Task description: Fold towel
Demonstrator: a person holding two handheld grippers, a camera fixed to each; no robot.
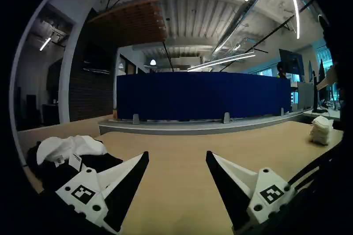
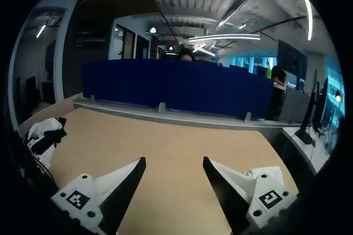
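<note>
Going lower left, mate: towel pile (image 1: 66,147) sits beside your left gripper (image 1: 176,153); right gripper (image 2: 174,159) is farther, both wide open.

Open tabletop (image 1: 176,160), blue divider (image 1: 198,96) behind

White fingers (image 1: 240,171), black pads (image 1: 128,186), square markers (image 1: 271,194)

The left gripper view, behind the left claw (image 1: 176,153), and the right gripper view, behind the right claw (image 2: 174,159), both look low across the wooden surface (image 1: 176,133) toward the shared blue partition (image 1: 198,96).
</note>
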